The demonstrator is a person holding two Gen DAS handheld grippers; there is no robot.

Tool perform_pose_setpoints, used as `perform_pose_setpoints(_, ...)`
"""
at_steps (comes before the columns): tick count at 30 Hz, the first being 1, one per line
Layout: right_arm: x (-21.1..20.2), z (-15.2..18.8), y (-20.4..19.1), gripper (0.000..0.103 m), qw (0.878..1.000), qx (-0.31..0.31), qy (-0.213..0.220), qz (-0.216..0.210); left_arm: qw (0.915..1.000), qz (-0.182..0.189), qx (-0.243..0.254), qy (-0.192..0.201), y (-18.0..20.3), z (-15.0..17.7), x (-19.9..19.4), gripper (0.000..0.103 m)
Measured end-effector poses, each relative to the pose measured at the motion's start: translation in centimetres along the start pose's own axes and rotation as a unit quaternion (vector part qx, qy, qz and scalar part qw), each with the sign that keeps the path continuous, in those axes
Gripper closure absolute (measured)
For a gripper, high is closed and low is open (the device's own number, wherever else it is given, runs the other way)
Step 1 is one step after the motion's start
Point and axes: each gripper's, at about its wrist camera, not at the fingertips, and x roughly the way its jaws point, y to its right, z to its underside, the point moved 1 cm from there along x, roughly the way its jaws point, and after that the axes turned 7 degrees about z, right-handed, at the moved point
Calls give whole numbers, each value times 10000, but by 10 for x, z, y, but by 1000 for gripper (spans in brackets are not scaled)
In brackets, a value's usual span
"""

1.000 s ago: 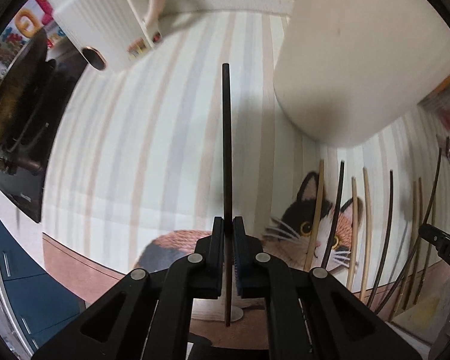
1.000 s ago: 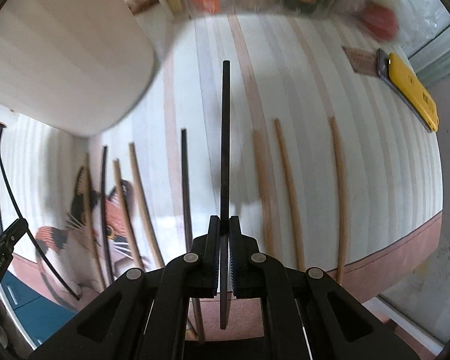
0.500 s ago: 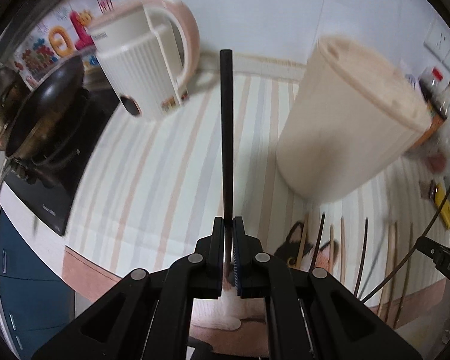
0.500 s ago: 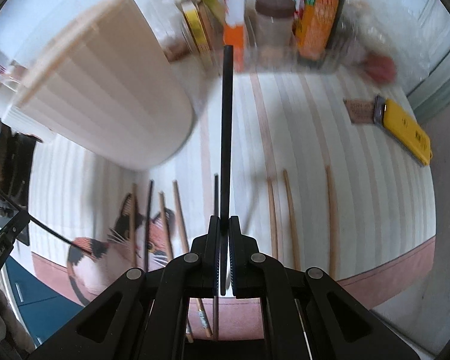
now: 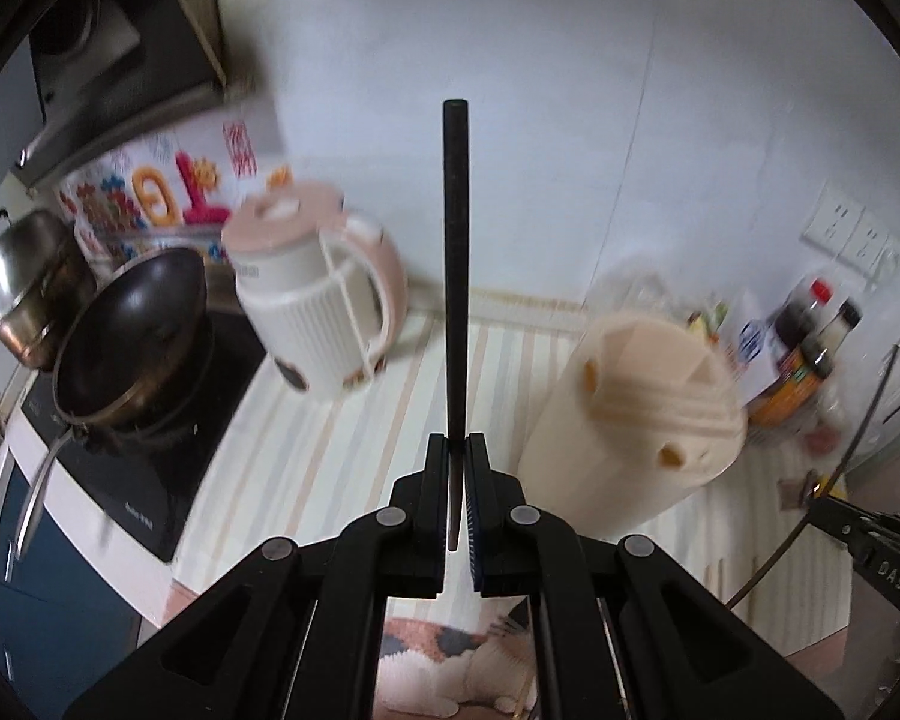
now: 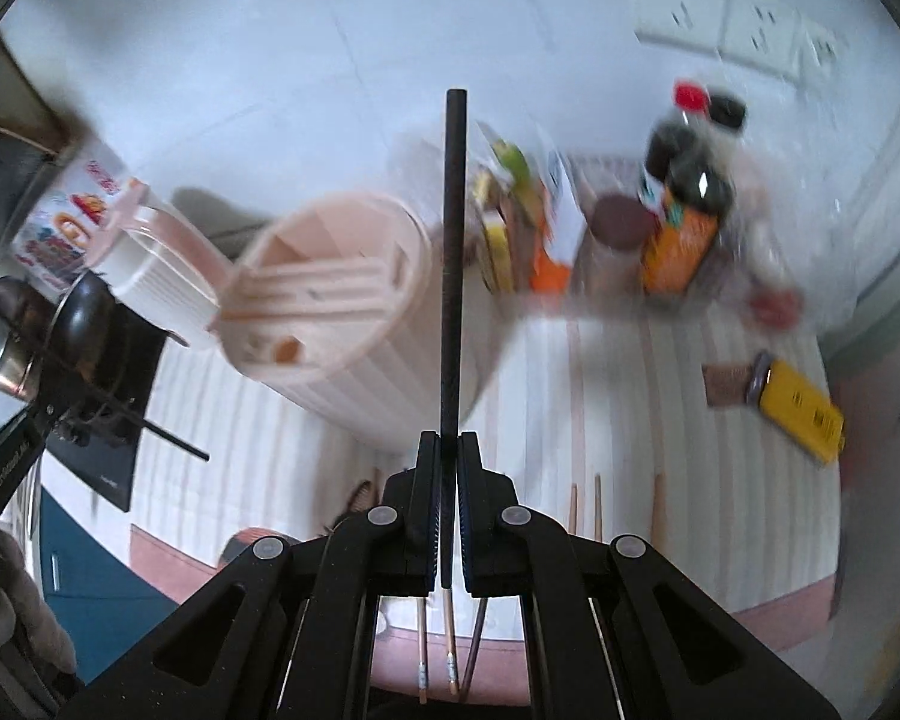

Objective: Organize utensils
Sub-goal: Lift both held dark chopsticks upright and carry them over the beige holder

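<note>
Chopsticks are light, stiff and slick, so your left gripper (image 5: 457, 504) and right gripper (image 6: 448, 510), each clamped near one end of a black chopstick (image 5: 455, 276) raised near the pink holder (image 6: 330, 312), want steady tips.

We see a matt black chopstick (image 5: 455, 276), ribbed plastic holder (image 5: 636, 420), shiny steel pot (image 5: 24, 288), glossy dark wok (image 5: 132, 324), wooden chopsticks (image 6: 597, 507).

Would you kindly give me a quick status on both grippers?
Left gripper shut on black chopstick. Right gripper shut on another black chopstick. Holder ahead, nothing blocking.
</note>
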Motion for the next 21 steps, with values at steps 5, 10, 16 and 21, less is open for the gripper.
perform_pose_setpoints(5,-25,-23,-10,98,9995,-200,224,24,9995,109,170,230,16,-22,-21,100)
perform_pose_setpoints(10,-43,-45,-11,98,9988,-261,425,6,9985,293,251,397,27,-46,-37,100)
perform_pose_setpoints(16,-68,-80,-10,98,9968,-87,797,-44,9973,517,282,438,43,-78,-35,100)
perform_pose_setpoints(21,-70,-115,-9,98,9941,179,1065,-85,9968,680,319,260,54,-101,-12,100)
